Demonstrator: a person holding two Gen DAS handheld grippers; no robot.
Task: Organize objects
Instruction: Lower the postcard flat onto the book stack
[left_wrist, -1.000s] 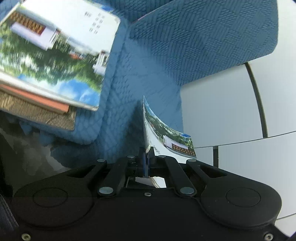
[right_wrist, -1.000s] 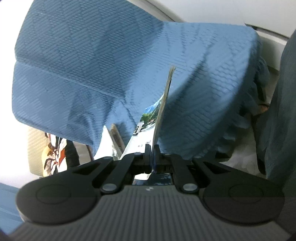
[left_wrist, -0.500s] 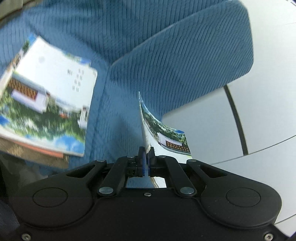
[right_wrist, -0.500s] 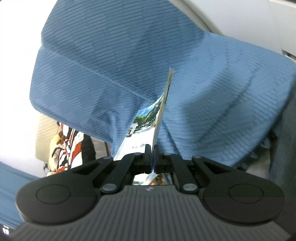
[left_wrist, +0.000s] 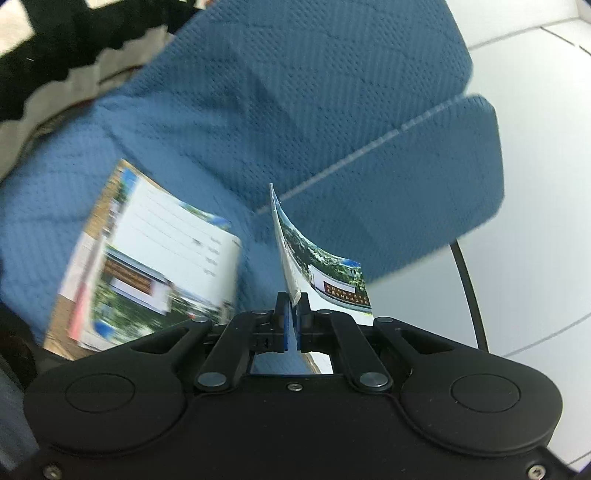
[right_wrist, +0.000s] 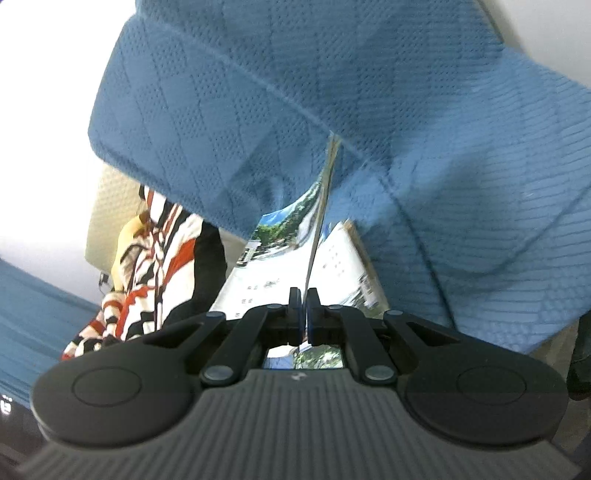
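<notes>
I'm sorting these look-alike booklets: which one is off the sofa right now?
The thin booklet pinched upright in the left tongs; its twin lies flat atop the stack on the blue cushion.

Right claw (right_wrist: 303, 314): jaws pressing together on edge of thin printed booklet (right_wrist: 280, 236), standing edge-on. Second booklet (right_wrist: 347, 269) lying just behind, blurred. Blue quilted cushion (right_wrist: 295, 110) filling background. Striped red, black and white fabric (right_wrist: 155, 266) showing at left, under the cushion's edge.
</notes>
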